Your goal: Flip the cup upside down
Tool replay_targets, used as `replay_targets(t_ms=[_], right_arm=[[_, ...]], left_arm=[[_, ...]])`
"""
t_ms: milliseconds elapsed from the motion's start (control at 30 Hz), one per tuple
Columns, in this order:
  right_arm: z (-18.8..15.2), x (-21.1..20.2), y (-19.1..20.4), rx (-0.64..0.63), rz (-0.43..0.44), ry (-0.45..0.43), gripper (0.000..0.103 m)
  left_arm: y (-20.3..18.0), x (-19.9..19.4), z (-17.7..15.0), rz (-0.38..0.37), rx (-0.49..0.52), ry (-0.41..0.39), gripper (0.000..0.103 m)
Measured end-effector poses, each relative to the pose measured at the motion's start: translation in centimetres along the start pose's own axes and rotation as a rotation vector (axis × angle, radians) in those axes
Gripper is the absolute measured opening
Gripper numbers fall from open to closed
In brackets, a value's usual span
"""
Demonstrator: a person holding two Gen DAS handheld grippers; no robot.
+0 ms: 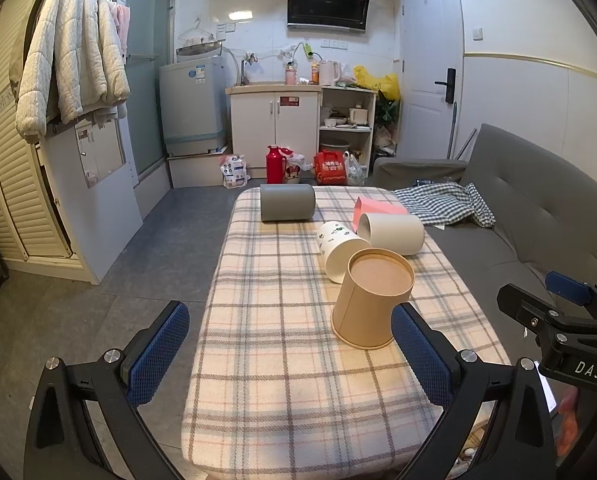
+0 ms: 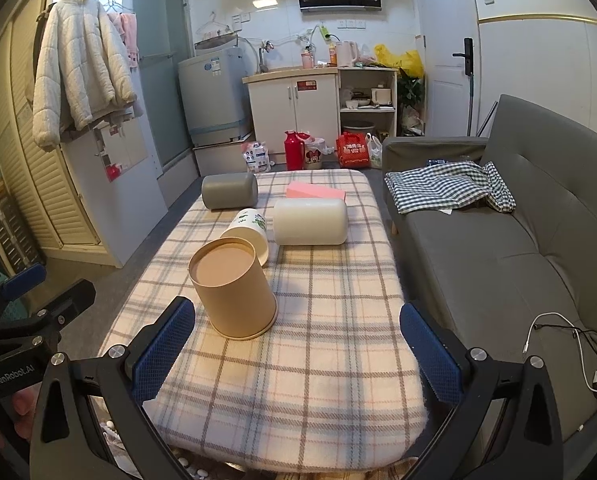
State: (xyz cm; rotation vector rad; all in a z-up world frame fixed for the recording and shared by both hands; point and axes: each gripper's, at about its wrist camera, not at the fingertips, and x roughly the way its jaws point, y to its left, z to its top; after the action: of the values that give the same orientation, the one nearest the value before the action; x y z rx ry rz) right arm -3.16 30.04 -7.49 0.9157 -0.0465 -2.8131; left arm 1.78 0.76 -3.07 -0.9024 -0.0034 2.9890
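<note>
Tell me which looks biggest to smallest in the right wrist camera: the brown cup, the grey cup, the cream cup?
1. brown cup, though it is nearest the camera, which enlarges it.
2. cream cup, lying on its side.
3. grey cup, farthest away. It may really match the cream one; distance leaves that unsure.

On the table [image 1: 282, 368], the nearest cup [image 1: 372, 303] stands upside down, rim flat on the cloth, toward the sofa side. Right behind it, the printed cup [image 1: 340, 250] lies on its side, just about touching it. Beyond that, toward the sofa [image 2: 498, 240], a wide cylinder [image 1: 392, 234] lies on its side, with a flat box [image 1: 376, 208] behind it. At the far end of the table, to the left, another cylinder [image 1: 287, 202] lies on its side, well apart from the rest. A checked cloth [image 2: 450, 186] is draped on the sofa seat to the right of the table. On the floor past the table stands a flask [image 1: 273, 164].
</note>
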Motion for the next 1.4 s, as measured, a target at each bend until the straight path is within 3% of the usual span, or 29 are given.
replay_targets(t_ms=[1400], right_arm=[[-0.47,0.33,-0.01,0.007,-0.001,0.018,0.103]], left_arm=[[0.20,-0.29,-0.09,0.003,0.002,0.006,0.103]])
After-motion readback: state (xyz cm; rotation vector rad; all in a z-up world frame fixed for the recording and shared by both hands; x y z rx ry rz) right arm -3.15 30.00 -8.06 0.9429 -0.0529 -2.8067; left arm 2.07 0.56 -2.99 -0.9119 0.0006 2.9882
